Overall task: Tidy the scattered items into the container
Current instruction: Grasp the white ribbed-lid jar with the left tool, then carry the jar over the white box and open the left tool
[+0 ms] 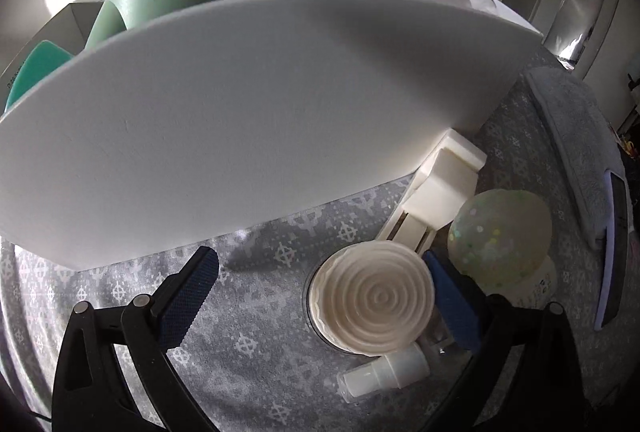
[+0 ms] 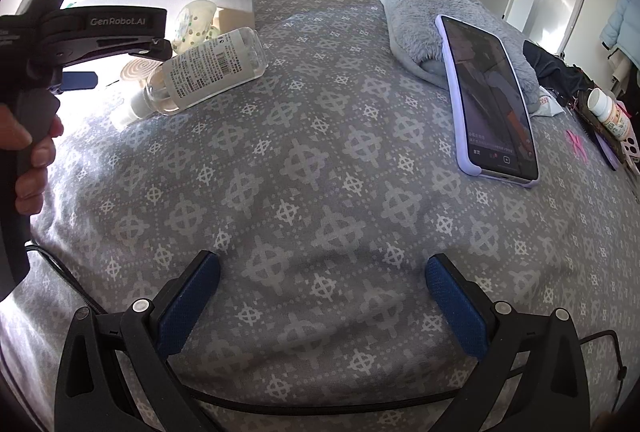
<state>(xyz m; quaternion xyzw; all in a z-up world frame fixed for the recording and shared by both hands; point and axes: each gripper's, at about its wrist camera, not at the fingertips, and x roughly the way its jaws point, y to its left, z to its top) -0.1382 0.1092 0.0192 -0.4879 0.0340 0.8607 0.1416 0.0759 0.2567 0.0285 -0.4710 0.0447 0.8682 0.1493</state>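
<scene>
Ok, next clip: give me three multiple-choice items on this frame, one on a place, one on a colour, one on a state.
1. Where does the phone lie?
A. inside the white box
B. on the patterned bedspread, its far end on the grey plush cushion
C. between gripper fingers

2. What colour are the gripper pads?
A. blue
B. red
C. yellow

3. How is the clear bottle?
A. upright
B. on its side
C. held by the right gripper

Answers: 1 B, its lilac case rests on bedspread and cushion. 2 A, both wrist views show blue pads. 3 B, it lies flat on the bedspread, label showing.
</scene>
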